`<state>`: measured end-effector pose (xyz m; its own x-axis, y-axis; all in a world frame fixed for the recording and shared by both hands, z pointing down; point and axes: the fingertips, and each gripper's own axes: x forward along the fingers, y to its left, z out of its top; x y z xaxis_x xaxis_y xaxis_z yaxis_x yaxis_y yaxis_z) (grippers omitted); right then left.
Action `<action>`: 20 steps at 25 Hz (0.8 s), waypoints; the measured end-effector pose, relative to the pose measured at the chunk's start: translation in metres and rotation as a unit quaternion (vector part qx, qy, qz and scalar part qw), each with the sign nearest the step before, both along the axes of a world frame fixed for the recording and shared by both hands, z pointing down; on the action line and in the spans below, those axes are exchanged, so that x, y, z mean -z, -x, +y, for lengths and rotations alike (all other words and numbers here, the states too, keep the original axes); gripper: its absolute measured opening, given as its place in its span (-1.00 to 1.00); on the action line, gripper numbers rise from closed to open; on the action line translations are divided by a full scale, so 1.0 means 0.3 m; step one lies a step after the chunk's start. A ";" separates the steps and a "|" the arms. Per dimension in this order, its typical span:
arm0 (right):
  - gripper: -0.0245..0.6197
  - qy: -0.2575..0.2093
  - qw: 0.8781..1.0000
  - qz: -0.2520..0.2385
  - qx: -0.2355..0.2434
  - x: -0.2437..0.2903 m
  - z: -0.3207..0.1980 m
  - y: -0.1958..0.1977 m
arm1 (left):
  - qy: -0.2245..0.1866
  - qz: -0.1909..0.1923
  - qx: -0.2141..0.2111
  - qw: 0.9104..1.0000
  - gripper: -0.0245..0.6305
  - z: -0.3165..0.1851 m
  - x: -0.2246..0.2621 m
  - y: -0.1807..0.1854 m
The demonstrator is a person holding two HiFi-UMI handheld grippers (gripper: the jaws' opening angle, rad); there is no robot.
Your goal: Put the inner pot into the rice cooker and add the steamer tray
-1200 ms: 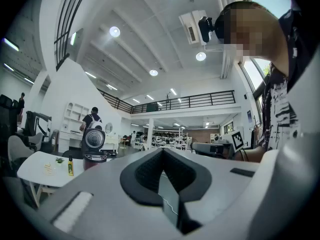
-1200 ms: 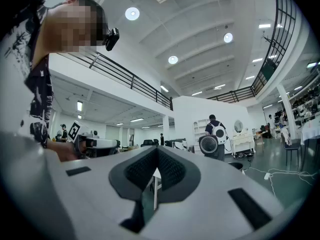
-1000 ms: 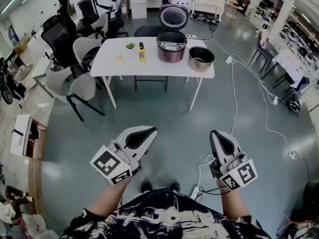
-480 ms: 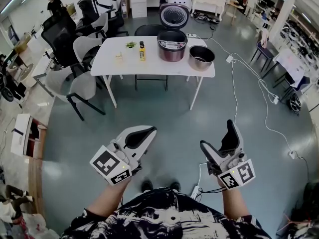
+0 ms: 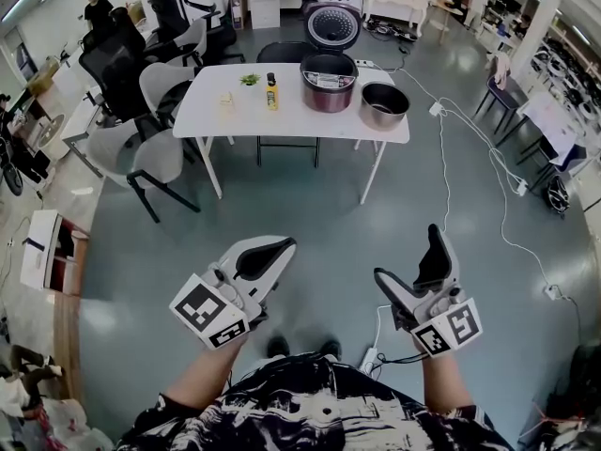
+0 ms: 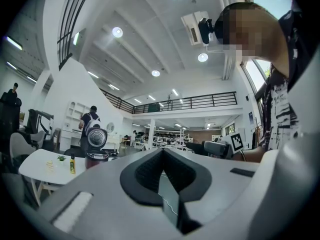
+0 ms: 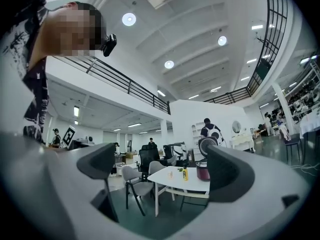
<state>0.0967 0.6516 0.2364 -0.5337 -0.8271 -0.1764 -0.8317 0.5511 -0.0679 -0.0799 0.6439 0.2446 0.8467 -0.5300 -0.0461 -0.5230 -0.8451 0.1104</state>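
Left gripper [image 5: 272,249], in the head view, is sitting low at 7 o'clock with its jaws pressed together on nothing. Right gripper [image 5: 409,255] is sitting at 5 o'clock; its 2 jaws have just been opening and are standing spread wide, with nothing between them. Both are hanging over bare floor, well apart from the table [image 5: 216,111] at 12 o'clock. On that table the cooker [image 5: 328,71] is standing with its lid up. The pot [image 5: 383,104] is resting just beside it at 4 o'clock, outside the cooker. A bottle [image 5: 272,92] is standing at 9 o'clock of the cooker.

In the left gripper view, the gripper [image 6: 163,156] is showing its 2 pads meeting along 1 seam, empty. The table [image 6: 40,164] is lying far off at 9 o'clock, carrying the bottle [image 6: 73,165] and cooker [image 6: 96,156].

In the right gripper view, the gripper [image 7: 162,169] is holding its pads far apart. Between them, in the distance, the table [image 7: 170,180], bottle [image 7: 185,173] and cooker [image 7: 203,171] are showing.
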 end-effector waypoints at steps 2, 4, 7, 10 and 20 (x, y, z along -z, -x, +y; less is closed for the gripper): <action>0.71 0.002 1.000 0.005 0.000 -0.008 -0.007 0.019 | 0.000 0.000 -0.001 1.000 -0.91 0.000 -0.008 0.020; 0.71 0.005 1.000 0.008 -0.005 -0.015 -0.023 0.045 | 0.003 -0.001 -0.006 1.000 -0.91 -0.009 -0.019 0.049; 0.71 0.010 1.000 0.009 -0.015 -0.021 -0.052 0.092 | 0.009 -0.004 -0.015 1.000 -0.91 -0.034 -0.038 0.104; 0.71 0.013 0.999 0.011 -0.031 -0.031 -0.078 0.139 | 0.010 -0.006 -0.027 1.000 -0.91 -0.074 -0.054 0.158; 0.71 0.036 0.998 0.022 -0.036 -0.099 -0.263 0.166 | 0.017 -0.006 -0.034 0.999 -0.91 -0.340 -0.111 0.144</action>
<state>0.0469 0.5728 0.2660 -0.4777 -0.8735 -0.0936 -0.8723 0.4843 -0.0674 -0.1232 0.5419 0.2780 0.8809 -0.4729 -0.0181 -0.4665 -0.8743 0.1343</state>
